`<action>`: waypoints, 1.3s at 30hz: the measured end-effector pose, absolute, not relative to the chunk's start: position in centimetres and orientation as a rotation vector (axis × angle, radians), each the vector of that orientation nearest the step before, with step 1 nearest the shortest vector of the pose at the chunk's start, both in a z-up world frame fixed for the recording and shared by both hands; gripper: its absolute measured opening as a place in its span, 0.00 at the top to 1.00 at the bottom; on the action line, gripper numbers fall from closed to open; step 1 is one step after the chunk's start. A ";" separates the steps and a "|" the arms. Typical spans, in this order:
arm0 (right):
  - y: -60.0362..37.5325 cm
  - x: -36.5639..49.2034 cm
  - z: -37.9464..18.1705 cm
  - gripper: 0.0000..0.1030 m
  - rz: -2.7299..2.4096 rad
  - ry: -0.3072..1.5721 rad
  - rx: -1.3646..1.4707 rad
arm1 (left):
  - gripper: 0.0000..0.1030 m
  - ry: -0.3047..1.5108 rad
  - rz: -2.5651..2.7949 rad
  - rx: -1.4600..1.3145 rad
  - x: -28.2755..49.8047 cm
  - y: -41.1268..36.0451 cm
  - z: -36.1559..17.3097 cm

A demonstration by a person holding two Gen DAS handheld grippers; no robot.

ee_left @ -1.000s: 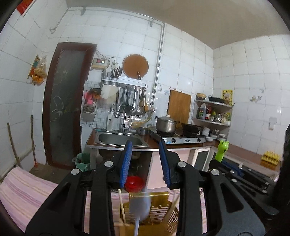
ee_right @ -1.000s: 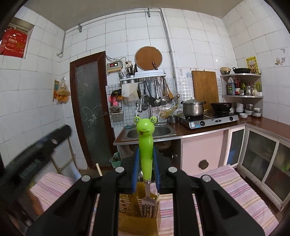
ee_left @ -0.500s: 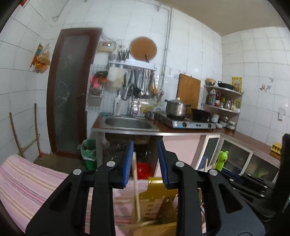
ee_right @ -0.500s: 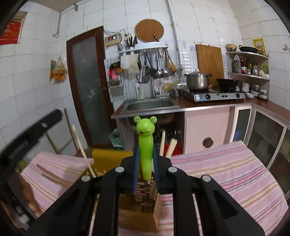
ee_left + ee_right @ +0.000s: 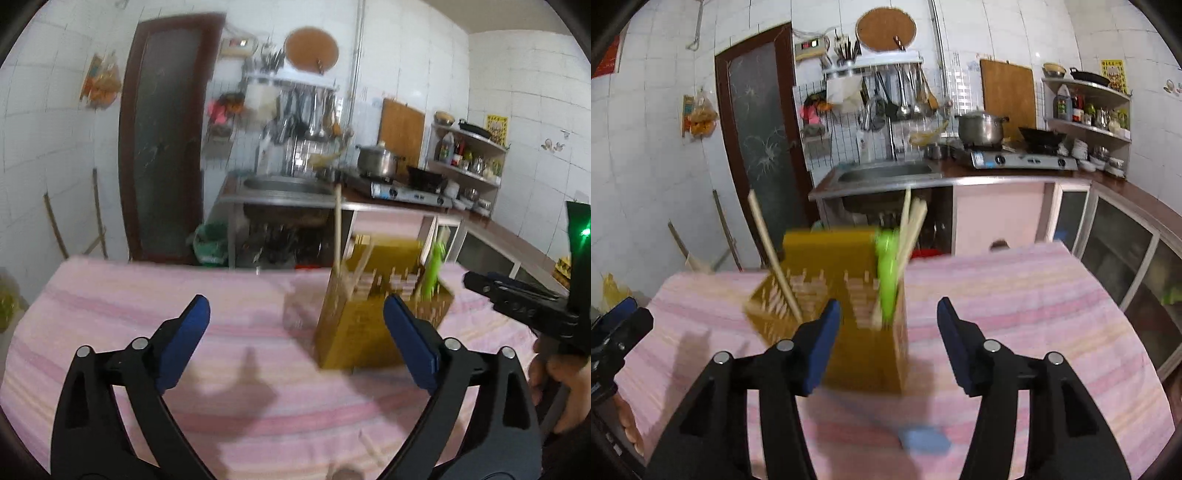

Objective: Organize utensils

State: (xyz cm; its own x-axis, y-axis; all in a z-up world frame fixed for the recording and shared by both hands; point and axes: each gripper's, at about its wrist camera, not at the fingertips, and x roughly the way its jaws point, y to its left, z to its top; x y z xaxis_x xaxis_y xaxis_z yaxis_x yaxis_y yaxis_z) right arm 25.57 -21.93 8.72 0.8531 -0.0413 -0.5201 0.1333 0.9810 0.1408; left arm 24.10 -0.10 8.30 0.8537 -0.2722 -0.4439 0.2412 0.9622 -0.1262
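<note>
A yellow wooden utensil holder [image 5: 857, 332] stands on the pink striped tablecloth [image 5: 1015, 314]. A green frog-handled fork [image 5: 887, 273] and wooden chopsticks [image 5: 772, 254] stand in it. My right gripper [image 5: 888, 343] is open and empty, just in front of the holder. My left gripper [image 5: 295, 339] is open and empty, to the left of the holder [image 5: 369, 325], where the green fork [image 5: 433, 269] and a chopstick [image 5: 337, 229] also show. The right gripper's body [image 5: 517, 306] is at the right edge of the left wrist view.
A blurred blue object [image 5: 923, 439] lies on the cloth below my right gripper. Behind the table are a sink counter [image 5: 886, 177], a gas stove with a pot [image 5: 982, 129], shelves [image 5: 1086, 122] and a dark door [image 5: 757, 140].
Both grippers opened and pulled back and up from the holder. The right one let go of the green frog fork, which now stands in the holder. A chopstick left the left gripper and stands there too.
</note>
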 end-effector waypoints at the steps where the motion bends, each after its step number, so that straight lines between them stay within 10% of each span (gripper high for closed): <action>1: -21.6 24.7 8.1 0.45 -0.093 0.564 0.172 | 0.08 0.505 -0.267 -0.075 23.6 0.4 7.6; 31: -10.7 19.2 -3.7 0.40 0.043 0.904 -0.005 | 0.05 0.772 -0.130 -0.033 18.8 7.5 -3.2; 39: -9.8 21.0 -3.5 0.68 0.065 0.925 -0.011 | 0.05 0.789 -0.146 -0.034 18.7 6.9 -3.3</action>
